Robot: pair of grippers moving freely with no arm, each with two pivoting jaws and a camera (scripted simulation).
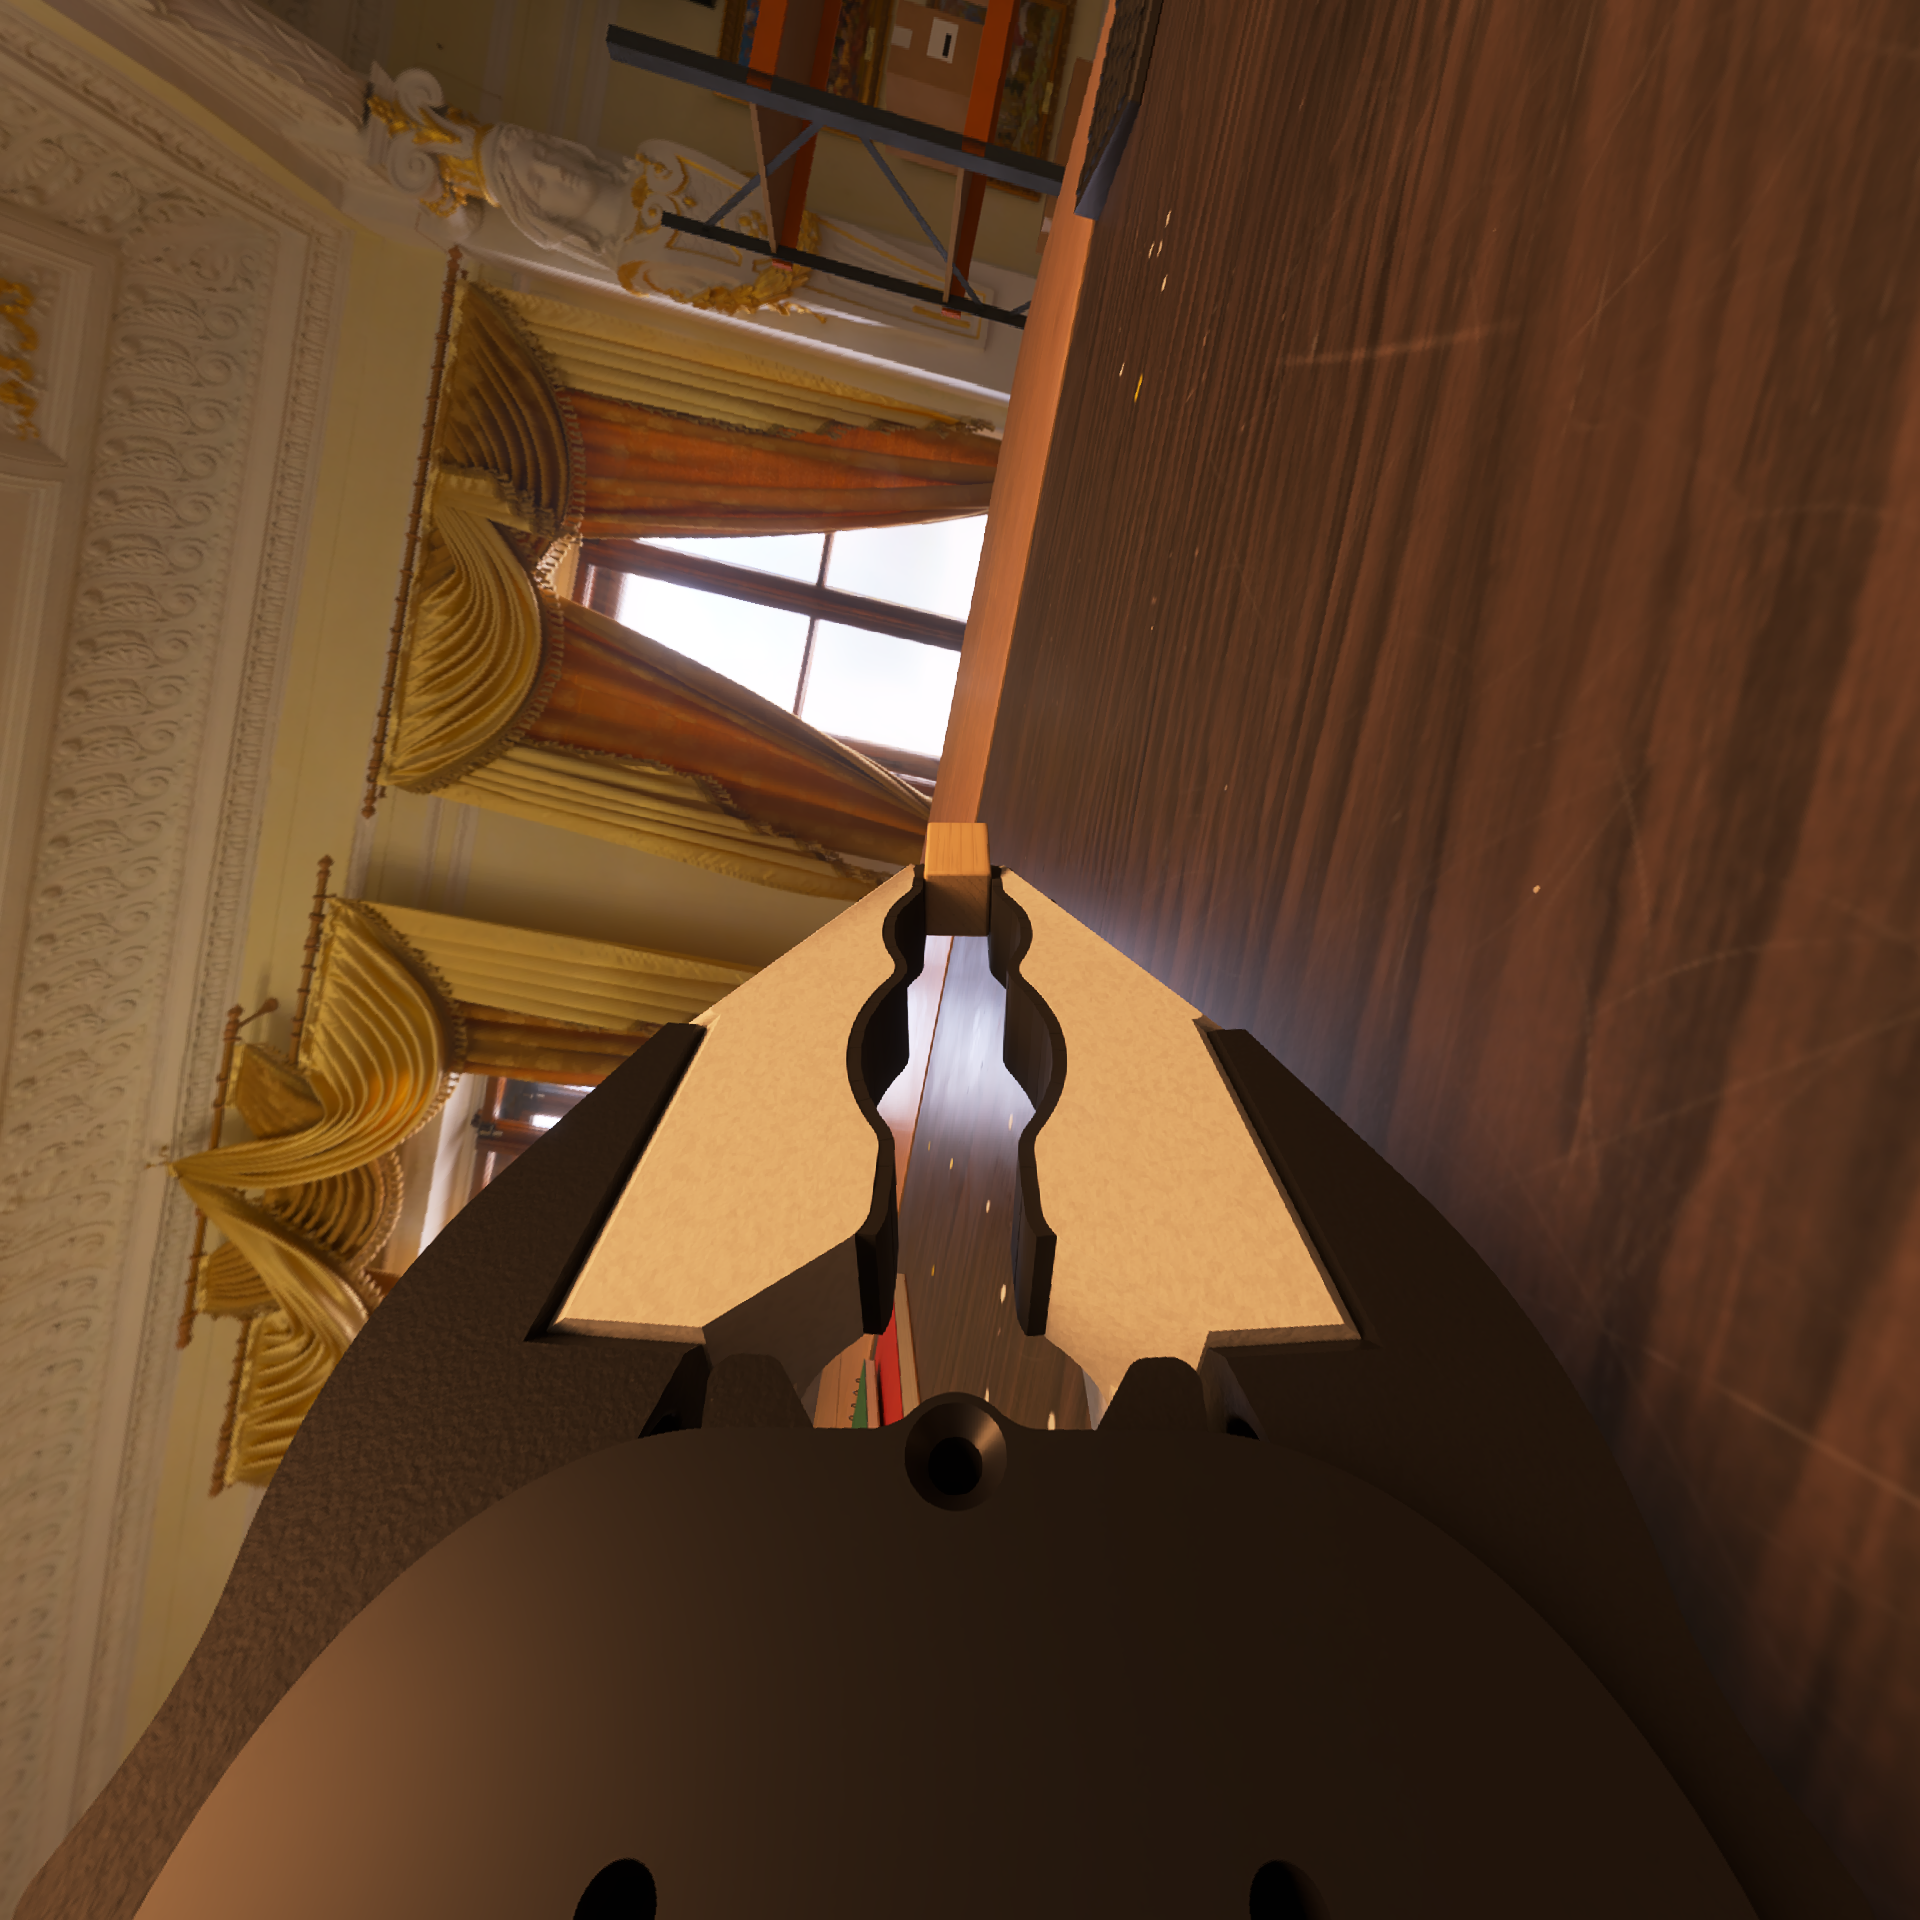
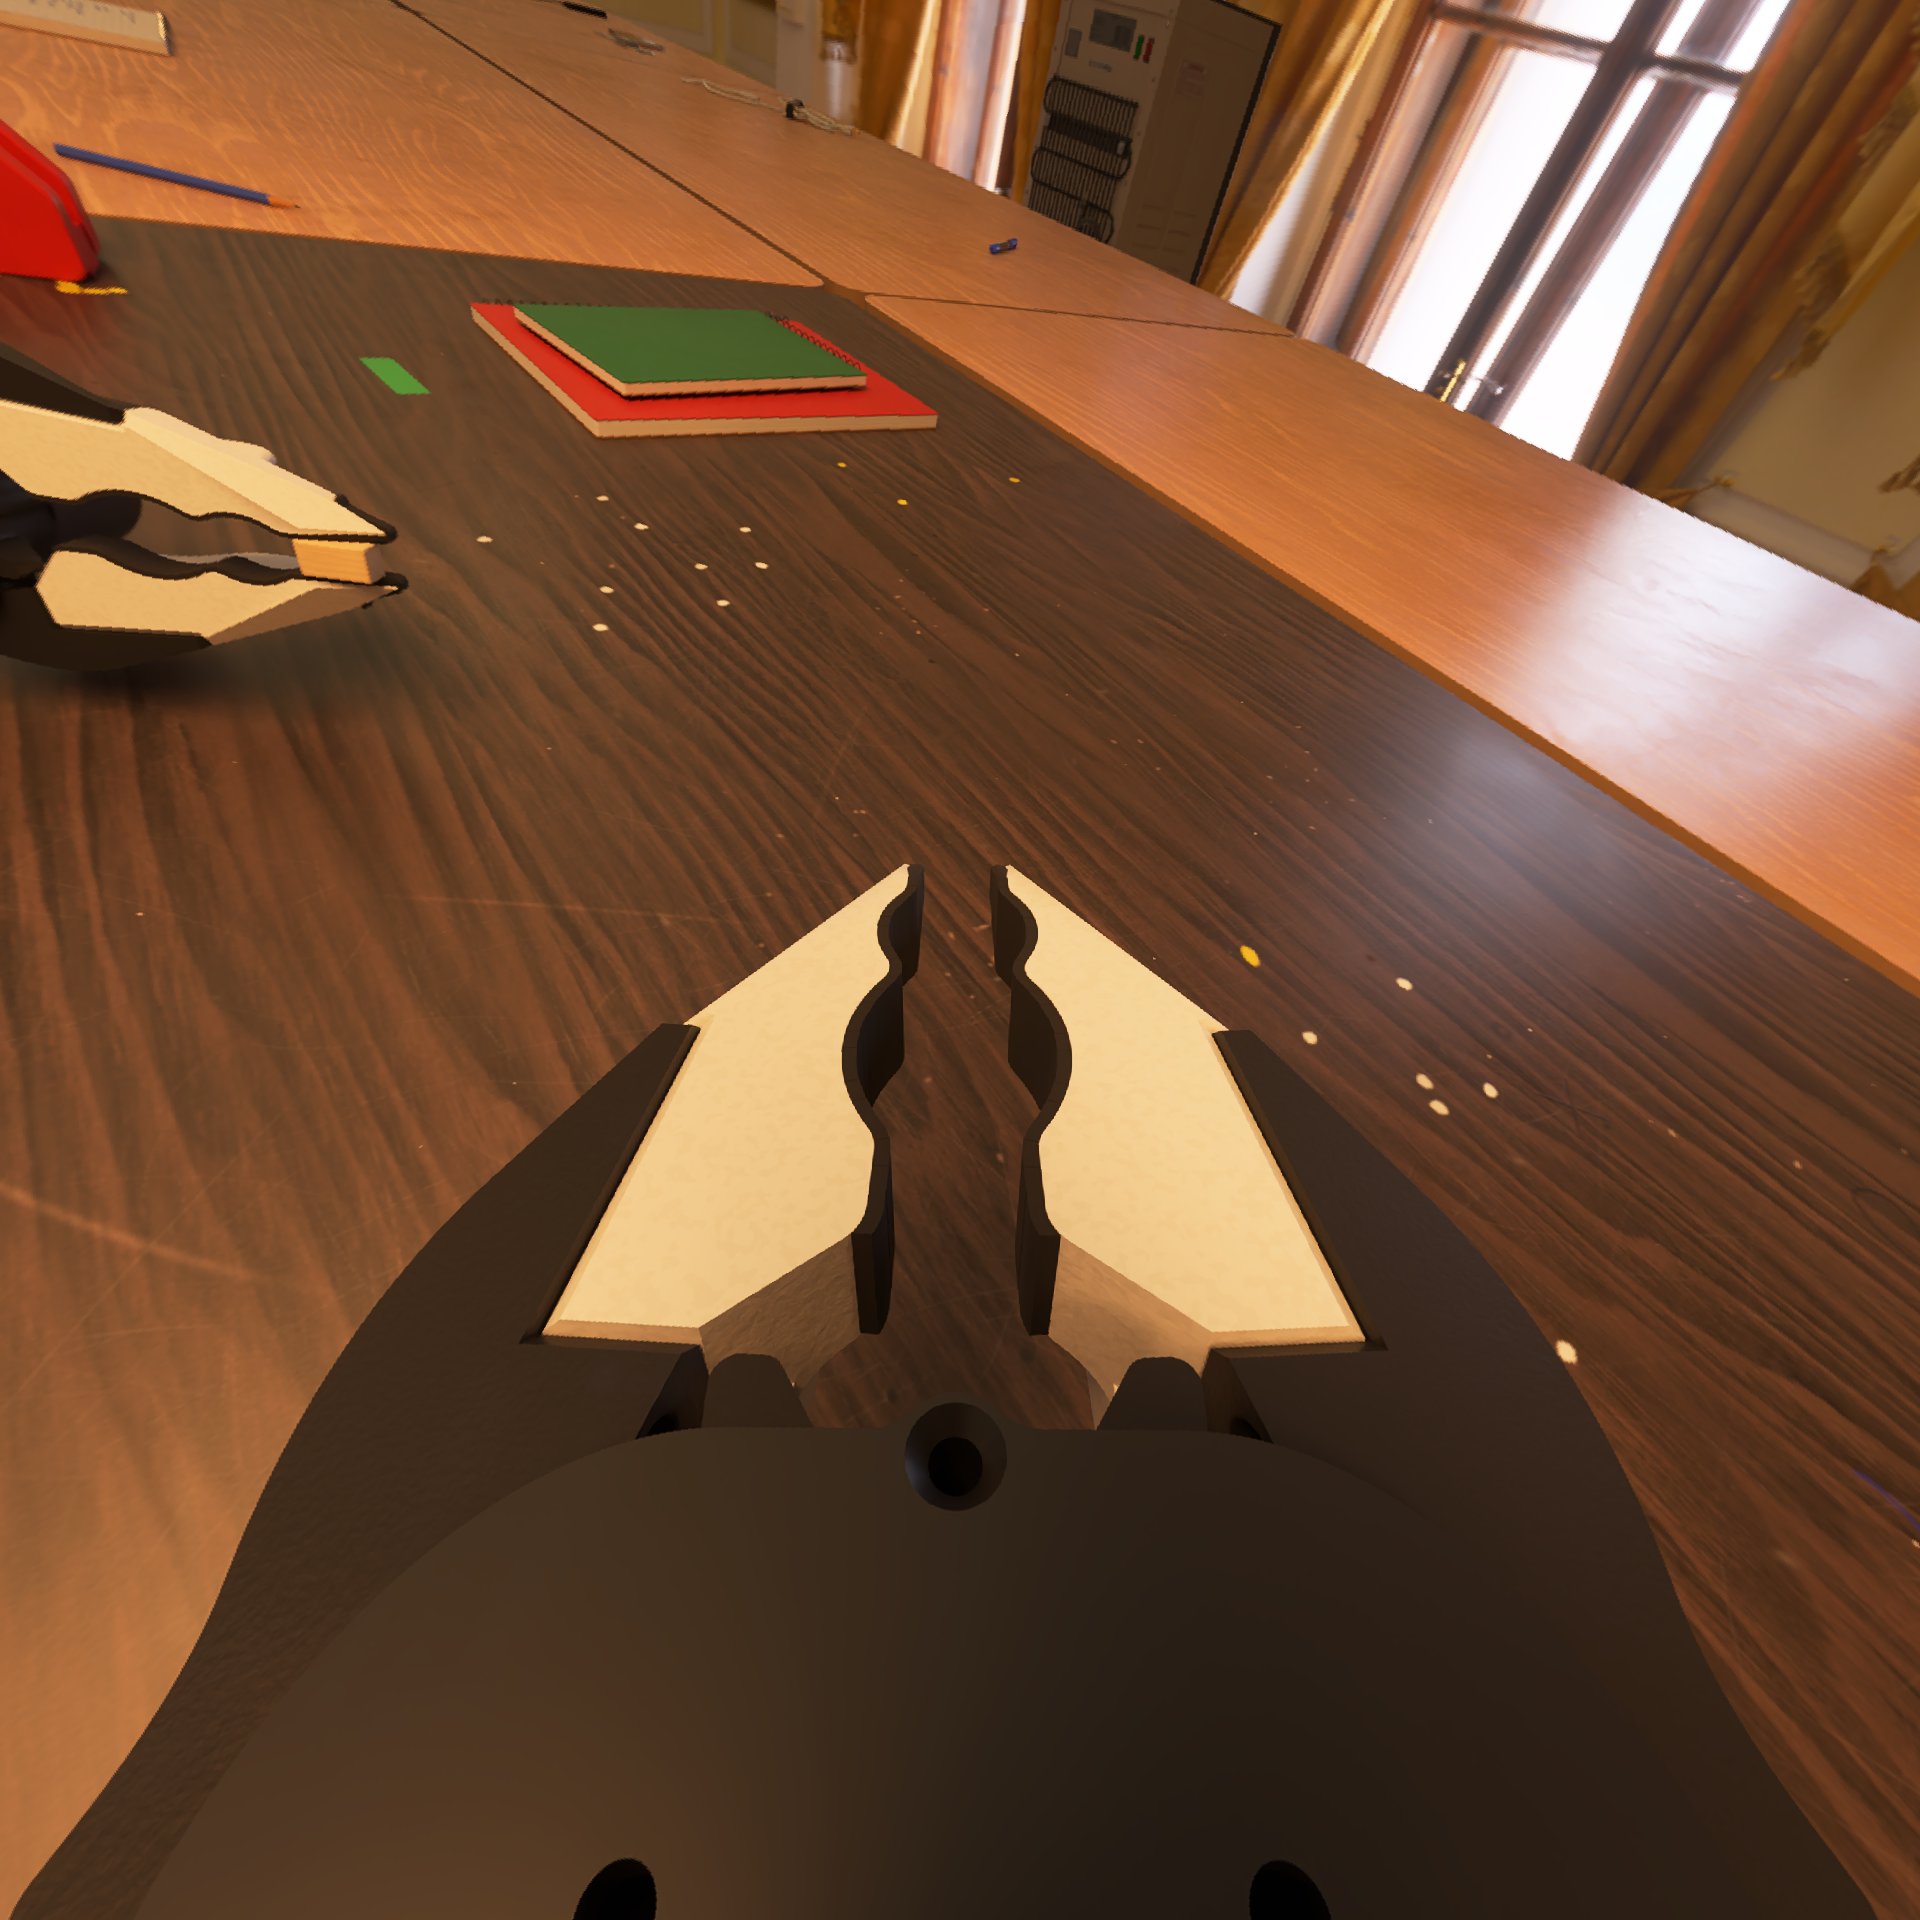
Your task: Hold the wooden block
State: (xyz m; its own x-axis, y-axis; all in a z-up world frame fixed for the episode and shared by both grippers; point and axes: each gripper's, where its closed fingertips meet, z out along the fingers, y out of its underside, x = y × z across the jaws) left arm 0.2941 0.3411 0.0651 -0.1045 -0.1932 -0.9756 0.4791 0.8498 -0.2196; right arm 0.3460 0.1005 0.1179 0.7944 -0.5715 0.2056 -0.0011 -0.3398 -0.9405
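Small pale wooden block (image 1: 956, 883) pinched at the fingertips of the left cream-and-black two-finger gripper (image 1: 956, 878), rolled sideways, clear above the dark wood-grain table (image 1: 1455, 727). Right gripper (image 2: 956, 878) narrowly parted, empty, low over the table. Ahead and leftward: green spiral notebook (image 2: 686, 348) stacked on red book (image 2: 727, 410); no legible writing.

No writing can be read anywhere (the far grey cabinet (image 2: 1132, 135) shows only blurred marks).
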